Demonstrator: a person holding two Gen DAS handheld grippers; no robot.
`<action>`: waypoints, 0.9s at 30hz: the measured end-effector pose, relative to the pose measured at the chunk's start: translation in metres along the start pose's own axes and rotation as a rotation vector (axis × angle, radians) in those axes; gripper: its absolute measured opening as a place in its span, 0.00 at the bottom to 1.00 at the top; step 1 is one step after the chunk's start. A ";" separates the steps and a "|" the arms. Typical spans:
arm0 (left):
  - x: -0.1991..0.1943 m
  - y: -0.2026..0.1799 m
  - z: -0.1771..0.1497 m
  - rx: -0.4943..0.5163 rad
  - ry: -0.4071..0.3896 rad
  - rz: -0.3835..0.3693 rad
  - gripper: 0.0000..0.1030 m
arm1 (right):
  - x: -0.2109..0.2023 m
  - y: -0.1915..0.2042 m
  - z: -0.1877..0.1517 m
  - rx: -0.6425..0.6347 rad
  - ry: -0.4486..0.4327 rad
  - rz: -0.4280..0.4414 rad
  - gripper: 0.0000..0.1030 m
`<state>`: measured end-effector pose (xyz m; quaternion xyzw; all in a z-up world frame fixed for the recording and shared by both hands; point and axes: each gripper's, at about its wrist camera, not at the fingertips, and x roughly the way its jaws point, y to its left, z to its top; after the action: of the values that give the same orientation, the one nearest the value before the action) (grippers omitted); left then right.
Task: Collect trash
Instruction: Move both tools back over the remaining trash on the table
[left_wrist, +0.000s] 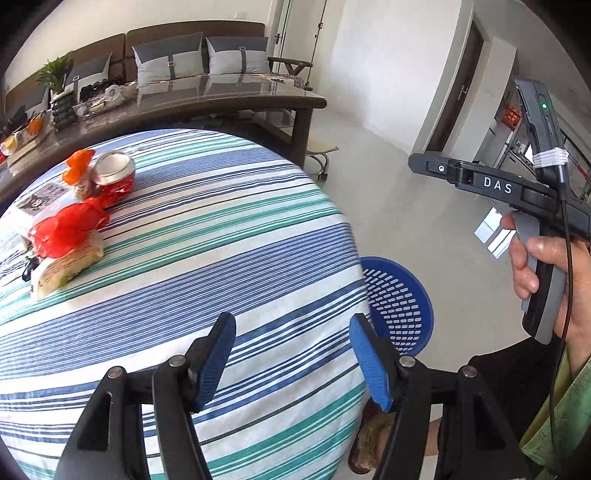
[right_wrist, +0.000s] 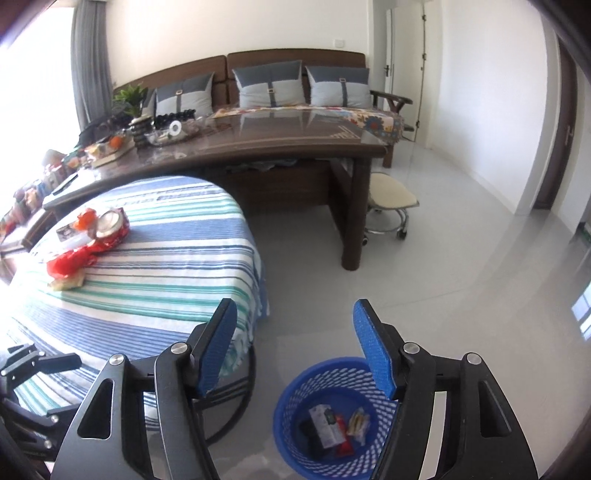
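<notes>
2 grippers' jaws apart, empty; red can (left_wrist: 112, 176) upright, mouth up, on striped table (left_wrist: 229, 236).

"DAS" in white letters on dark body of right gripper (left_wrist: 424, 166). Red wall sign (left_wrist: 512, 116) characters unreadable. Trash labels illegible.

A: What lies ahead of the left tool (left_wrist: 291, 354)?
B: Bare striped worktop (left_wrist: 221, 236); the wrappers (left_wrist: 66, 229) and can (left_wrist: 114, 177) crowd only its far left.
A: And under the right tool (right_wrist: 295, 347)?
B: Bare floor (right_wrist: 424, 277), the blue basket (right_wrist: 295, 398) just below with its mouth unblocked, the worktop edge to its left.
</notes>
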<state>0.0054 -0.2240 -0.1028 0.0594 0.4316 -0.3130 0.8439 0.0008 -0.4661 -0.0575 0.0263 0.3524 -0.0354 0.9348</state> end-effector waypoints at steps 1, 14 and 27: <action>-0.005 0.014 -0.004 -0.012 -0.002 0.017 0.63 | 0.004 0.014 0.000 -0.025 0.003 0.015 0.66; -0.046 0.173 -0.016 -0.175 -0.038 0.260 0.63 | 0.051 0.150 -0.021 -0.249 0.118 0.130 0.66; -0.039 0.218 -0.033 -0.289 -0.033 0.313 0.63 | 0.082 0.226 0.031 -0.034 0.123 0.402 0.80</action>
<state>0.0915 -0.0195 -0.1304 -0.0009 0.4437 -0.1141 0.8889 0.1017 -0.2475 -0.0822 0.0824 0.3969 0.1592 0.9002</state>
